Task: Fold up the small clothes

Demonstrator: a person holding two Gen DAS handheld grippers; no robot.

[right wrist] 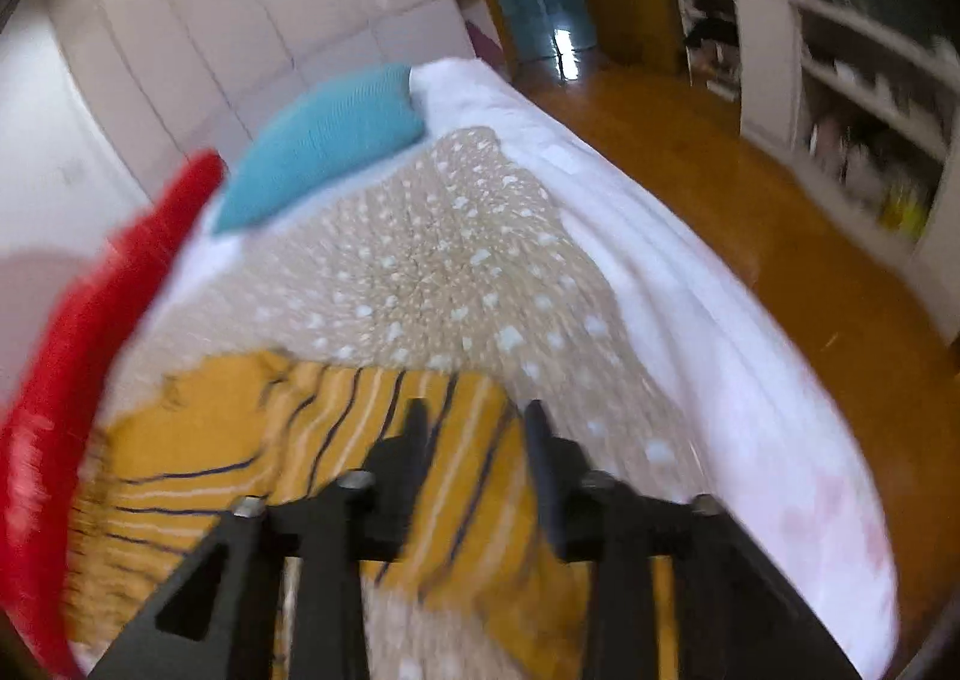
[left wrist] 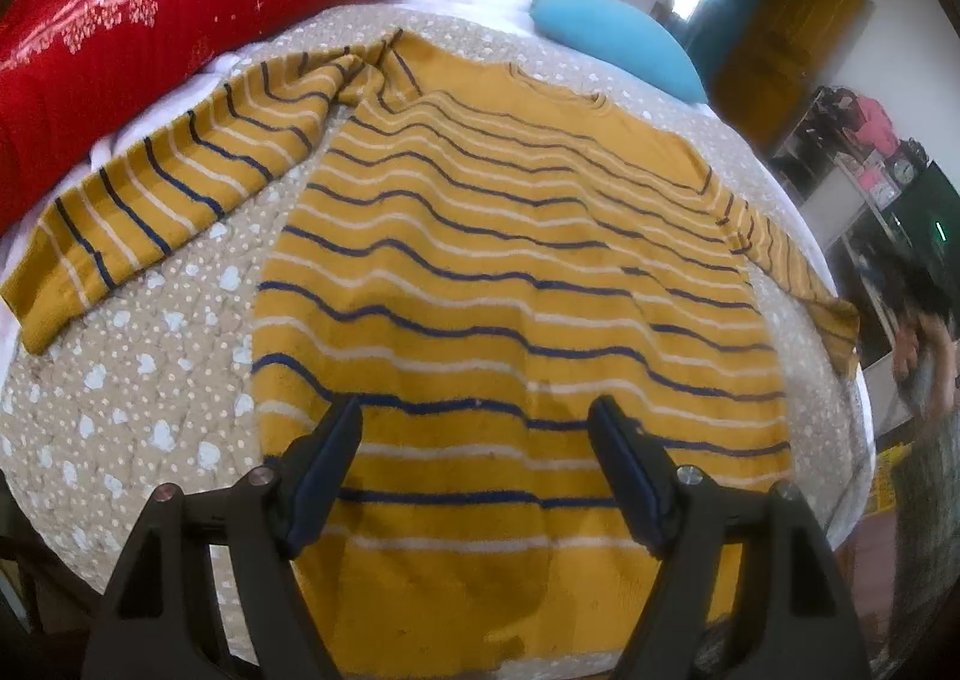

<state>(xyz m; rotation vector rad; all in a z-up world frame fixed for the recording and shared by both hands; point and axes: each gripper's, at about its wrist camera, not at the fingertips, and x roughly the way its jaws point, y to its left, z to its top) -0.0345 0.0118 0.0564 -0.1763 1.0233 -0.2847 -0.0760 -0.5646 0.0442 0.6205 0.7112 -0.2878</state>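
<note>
A mustard-yellow sweater (left wrist: 510,284) with navy and white stripes lies flat on a beige dotted blanket (left wrist: 150,380), hem toward me, both sleeves spread out. My left gripper (left wrist: 477,410) is open and empty, hovering above the hem area. In the blurred right wrist view, my right gripper (right wrist: 474,410) is open and empty above the sweater's right sleeve (right wrist: 384,440), near the blanket's bare part (right wrist: 432,260).
A red pillow (left wrist: 150,32) lies at the far left and a blue pillow (left wrist: 618,38) at the far side of the bed. The white bed edge (right wrist: 690,320) drops to a wooden floor (right wrist: 780,236) on the right. Shelves (right wrist: 870,110) stand beyond.
</note>
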